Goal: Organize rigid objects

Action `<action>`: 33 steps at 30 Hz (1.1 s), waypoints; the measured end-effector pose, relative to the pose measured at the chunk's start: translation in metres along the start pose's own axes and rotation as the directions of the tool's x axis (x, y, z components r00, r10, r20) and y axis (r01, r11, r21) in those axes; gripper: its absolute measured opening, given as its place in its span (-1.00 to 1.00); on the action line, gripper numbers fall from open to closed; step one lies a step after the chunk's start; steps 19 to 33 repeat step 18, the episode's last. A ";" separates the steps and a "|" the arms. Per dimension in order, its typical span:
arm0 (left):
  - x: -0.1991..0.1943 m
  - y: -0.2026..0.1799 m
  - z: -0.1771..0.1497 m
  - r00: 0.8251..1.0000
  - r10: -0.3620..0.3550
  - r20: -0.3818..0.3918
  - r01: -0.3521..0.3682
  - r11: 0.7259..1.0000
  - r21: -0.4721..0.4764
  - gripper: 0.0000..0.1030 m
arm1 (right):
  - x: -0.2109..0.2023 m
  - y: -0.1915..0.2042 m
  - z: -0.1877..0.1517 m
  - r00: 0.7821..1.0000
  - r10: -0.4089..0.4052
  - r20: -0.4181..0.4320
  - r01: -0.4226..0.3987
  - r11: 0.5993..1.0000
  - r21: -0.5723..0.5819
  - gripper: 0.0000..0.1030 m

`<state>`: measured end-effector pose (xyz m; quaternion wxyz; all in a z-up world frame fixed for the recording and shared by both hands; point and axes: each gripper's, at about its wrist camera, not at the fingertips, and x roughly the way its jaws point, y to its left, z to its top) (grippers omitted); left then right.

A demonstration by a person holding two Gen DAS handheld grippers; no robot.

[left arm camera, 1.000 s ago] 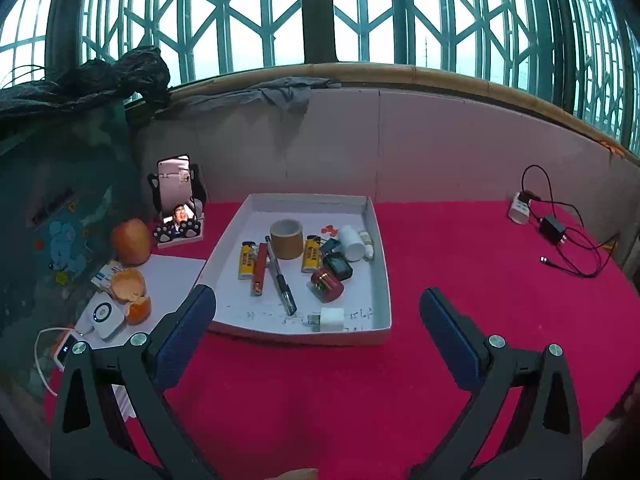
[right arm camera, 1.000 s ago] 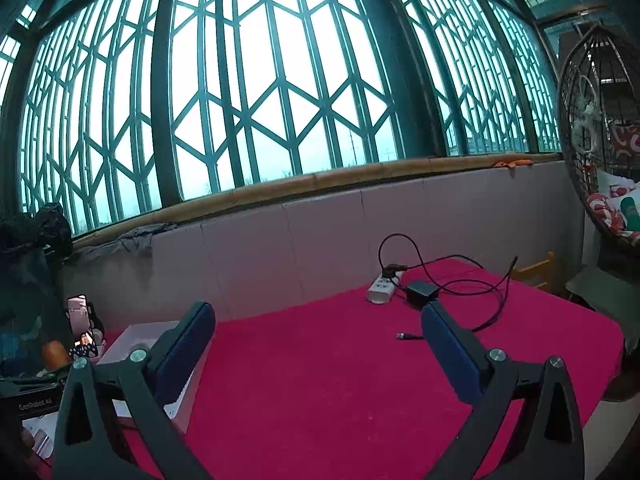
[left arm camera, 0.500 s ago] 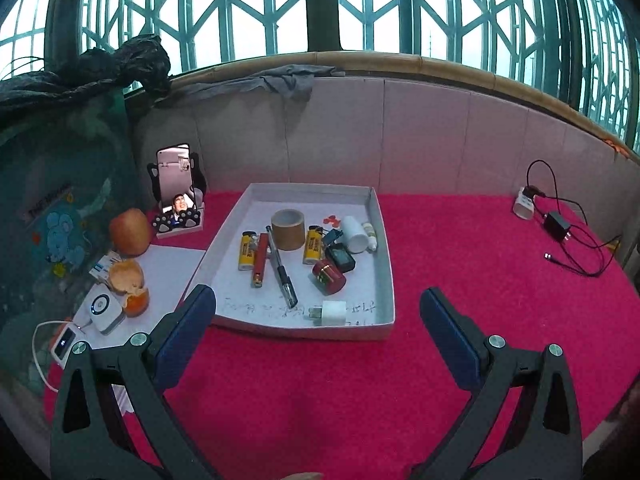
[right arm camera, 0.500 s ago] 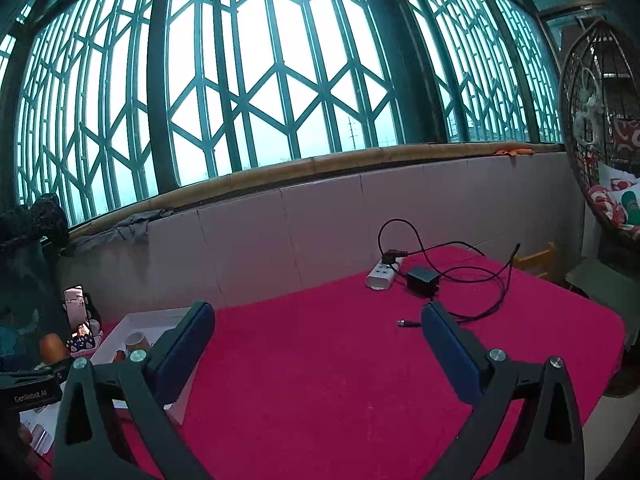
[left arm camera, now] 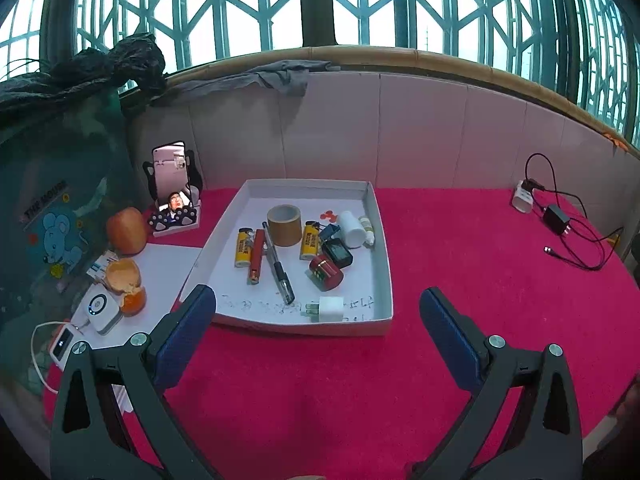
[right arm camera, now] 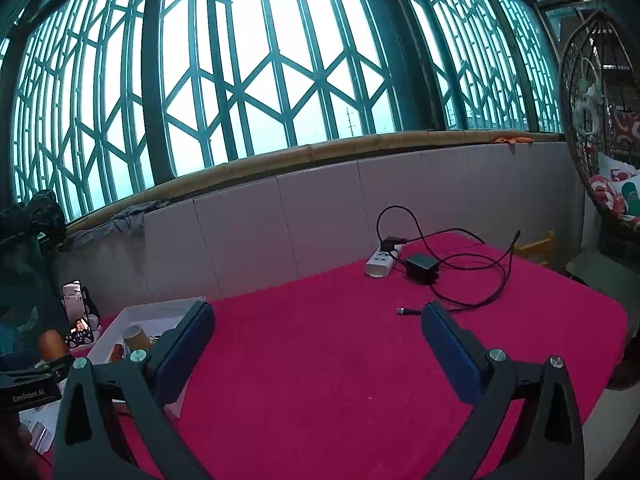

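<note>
A white shallow box [left arm camera: 385, 280] sits on the red tablecloth ahead of my left gripper [left arm camera: 318, 312], which is open and empty, short of the box's near wall. Inside lie a brown tape roll [left arm camera: 284, 225], two yellow lighters [left arm camera: 243, 253], a red tube [left arm camera: 257, 256], a black pen [left arm camera: 278, 268], a red cylinder [left arm camera: 326, 273], a white bottle [left arm camera: 351, 229] and a white plug [left arm camera: 329, 309]. My right gripper [right arm camera: 318, 336] is open and empty over bare cloth; the box [right arm camera: 160, 314] shows at its left.
A phone on a stand [left arm camera: 171, 184], orange fruit [left arm camera: 126, 230] and small white devices [left arm camera: 100, 312] lie left of the box. A power strip [left arm camera: 524, 198] with black adapter and cable [left arm camera: 558, 219] lies at the far right; it also shows in the right wrist view [right arm camera: 382, 262]. A tiled wall bounds the back.
The left gripper has pulled back and tilted up slightly, so the box looks a bit farther. The right gripper has turned left, bringing the box and its contents into view. Both stay open.
</note>
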<state>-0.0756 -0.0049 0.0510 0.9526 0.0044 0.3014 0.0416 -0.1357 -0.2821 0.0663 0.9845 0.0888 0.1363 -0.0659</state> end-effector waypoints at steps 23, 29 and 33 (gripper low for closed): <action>0.005 0.000 -0.004 1.000 -0.006 0.000 0.006 1.000 -0.005 0.99 | 0.006 0.001 -0.008 0.999 -0.003 -0.039 0.004 1.000 0.001 1.00; 0.005 0.000 -0.004 1.000 -0.006 0.000 0.006 1.000 -0.005 0.99 | 0.006 0.001 -0.008 0.999 -0.003 -0.039 0.004 1.000 0.001 1.00; 0.005 0.000 -0.004 1.000 -0.006 0.000 0.006 1.000 -0.005 0.99 | 0.006 0.001 -0.008 0.999 -0.003 -0.039 0.004 1.000 0.001 1.00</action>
